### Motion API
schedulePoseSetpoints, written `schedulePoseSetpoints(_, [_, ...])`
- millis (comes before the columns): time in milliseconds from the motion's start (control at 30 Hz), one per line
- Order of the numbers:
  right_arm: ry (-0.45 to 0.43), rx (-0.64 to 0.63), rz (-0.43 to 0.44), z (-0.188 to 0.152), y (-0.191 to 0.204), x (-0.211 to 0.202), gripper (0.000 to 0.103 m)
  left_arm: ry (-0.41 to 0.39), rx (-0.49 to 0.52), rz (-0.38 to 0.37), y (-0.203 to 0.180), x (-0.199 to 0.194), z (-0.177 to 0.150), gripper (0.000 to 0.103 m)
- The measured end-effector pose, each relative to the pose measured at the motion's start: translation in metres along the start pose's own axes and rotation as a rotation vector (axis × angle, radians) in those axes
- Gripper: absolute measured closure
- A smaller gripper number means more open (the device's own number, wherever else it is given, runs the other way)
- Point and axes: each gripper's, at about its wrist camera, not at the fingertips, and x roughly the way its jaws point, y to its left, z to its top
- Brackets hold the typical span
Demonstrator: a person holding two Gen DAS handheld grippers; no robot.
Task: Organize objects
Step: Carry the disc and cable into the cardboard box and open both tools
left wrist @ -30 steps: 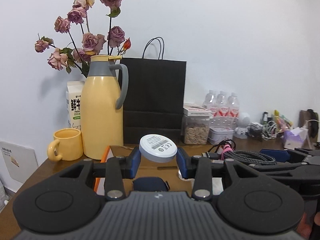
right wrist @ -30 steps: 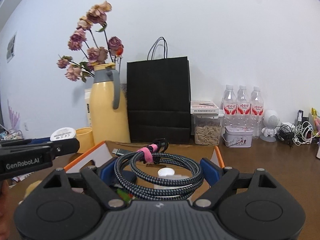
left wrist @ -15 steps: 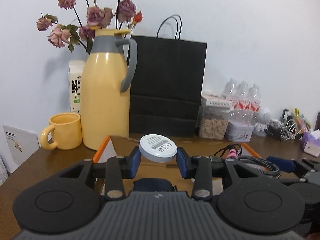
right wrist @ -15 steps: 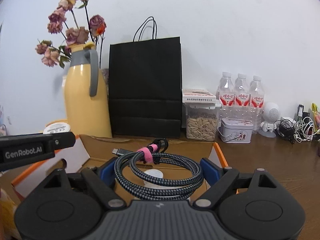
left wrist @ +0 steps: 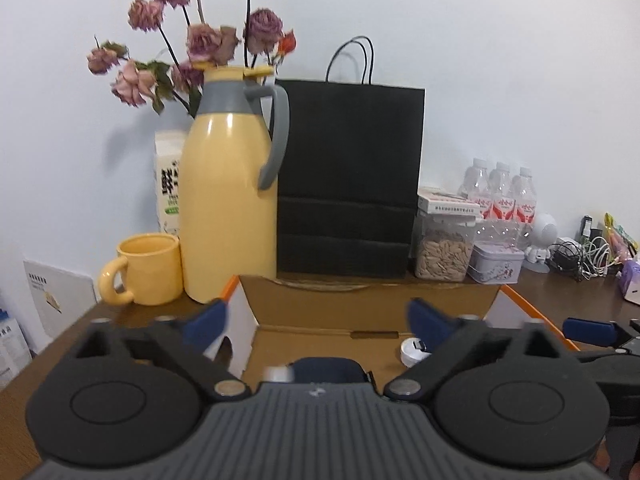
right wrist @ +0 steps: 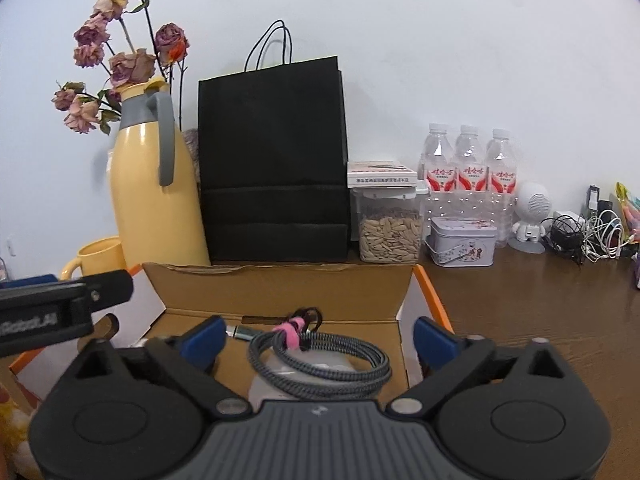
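Left tongs point(left wrist: 316, 316): blue-padded fingers opening, now wide, nothing between the pads. They hang over the open cardboard box with orange-edged white flaps point(left wrist: 372, 300). Below them, on the box floor, a dark blue rounded case point(left wrist: 328, 368) lies with a blurred grey-white object just to its left; what that is cannot be told. A small white round puck with a dark mark point(left wrist: 412, 350) rests on the box floor beside the right-hand finger.

Right tongs point(right wrist: 318, 336): also opening, spread wide. The coiled grey braided cable with a pink strap point(right wrist: 320, 364) lies in the box between the fingers, with a gap on either side, so the pads do not press it. It sits partly on a pale rounded object underneath. A metal plug point(right wrist: 240, 332) pokes out of the coil toward the left finger. The left tool's black body shows at the left edge of the right wrist view.

Behind the box, on the brown wooden tabletop point(right wrist: 520, 300), left to right: yellow ceramic mug point(left wrist: 146, 270), tall yellow thermos jug with grey handle point(left wrist: 230, 208), black paper carrier bag with cord handles point(left wrist: 348, 180), clear canister of pale seeds point(right wrist: 388, 228) with a flat white box on its lid, small lilac tin point(right wrist: 462, 242), three clear water bottles with red labels point(right wrist: 468, 164). Dried pink roses point(left wrist: 200, 40) rise behind the jug, against the white wall.
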Motion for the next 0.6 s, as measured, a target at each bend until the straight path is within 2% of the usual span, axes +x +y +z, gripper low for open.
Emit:
schedulePoseSetpoints(300, [-0.011, -0.007, 0.006, 0.001, 0.001, -0.007, 0.0, -0.006, -0.014, 0.013, 0.002, -0.005, 0.001, 0.0])
schedulePoseSetpoints(600, [-0.04, -0.034, 0.007, 0.0, 0.005, -0.022, 0.0, -0.04, -0.008, -0.018, 0.003, -0.023, 0.001, 0.0])
